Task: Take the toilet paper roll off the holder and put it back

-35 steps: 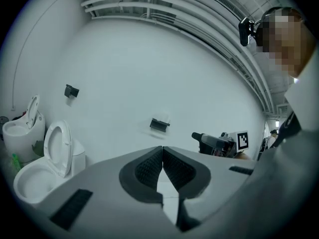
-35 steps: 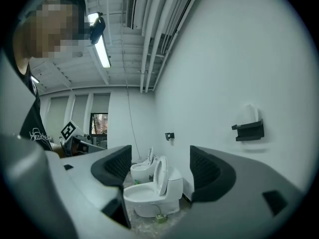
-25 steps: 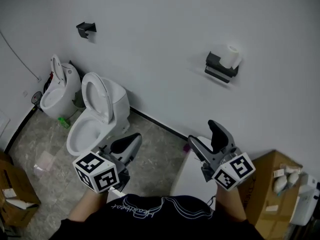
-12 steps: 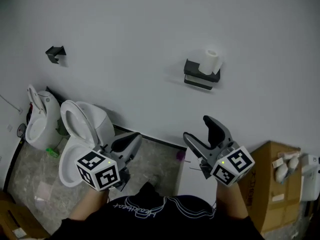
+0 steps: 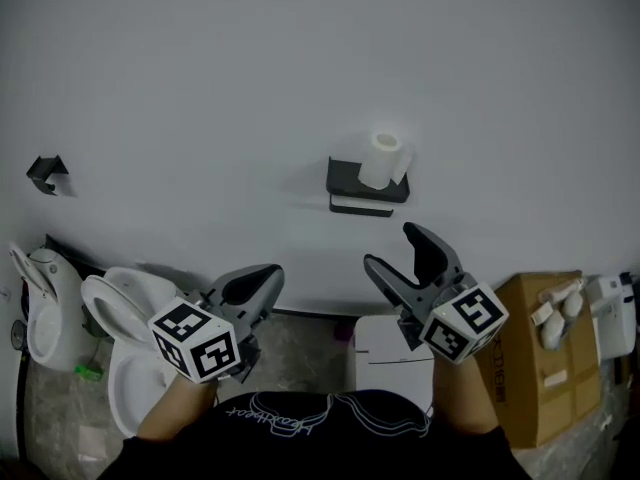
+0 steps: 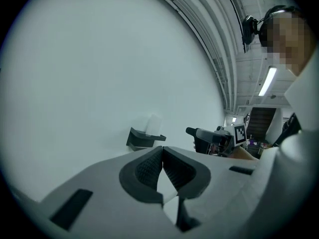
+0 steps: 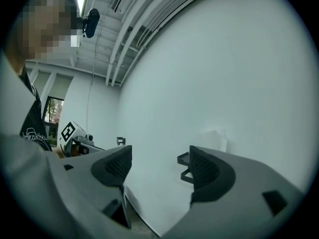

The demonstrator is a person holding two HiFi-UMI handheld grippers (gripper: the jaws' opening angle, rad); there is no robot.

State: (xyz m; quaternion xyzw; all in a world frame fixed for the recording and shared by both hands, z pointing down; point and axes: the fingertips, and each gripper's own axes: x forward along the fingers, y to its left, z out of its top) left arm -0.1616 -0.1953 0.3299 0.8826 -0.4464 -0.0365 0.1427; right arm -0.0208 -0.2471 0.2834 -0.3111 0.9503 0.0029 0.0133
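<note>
Only partly visible — holder (image 7: 183, 159) behind right gripper (image 7: 160, 163) (roll (image 7: 214, 139) faint)

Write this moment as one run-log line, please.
toilet roll: upright on holder, untouched | left gripper: shut, empty | right gripper: open, empty

A plain white wall (image 5: 200, 78) fills the view, with a small black bracket (image 5: 46, 173) mounted at the left. A white toilet (image 5: 118, 313) stands on the grey mottled floor (image 5: 300, 353) at lower left. A cardboard box (image 5: 520, 368) stands at lower right.

White toilet paper roll (image 5: 381, 158); black holder (image 5: 346, 180); white wall (image 5: 300, 58); brown box (image 5: 522, 368).
</note>
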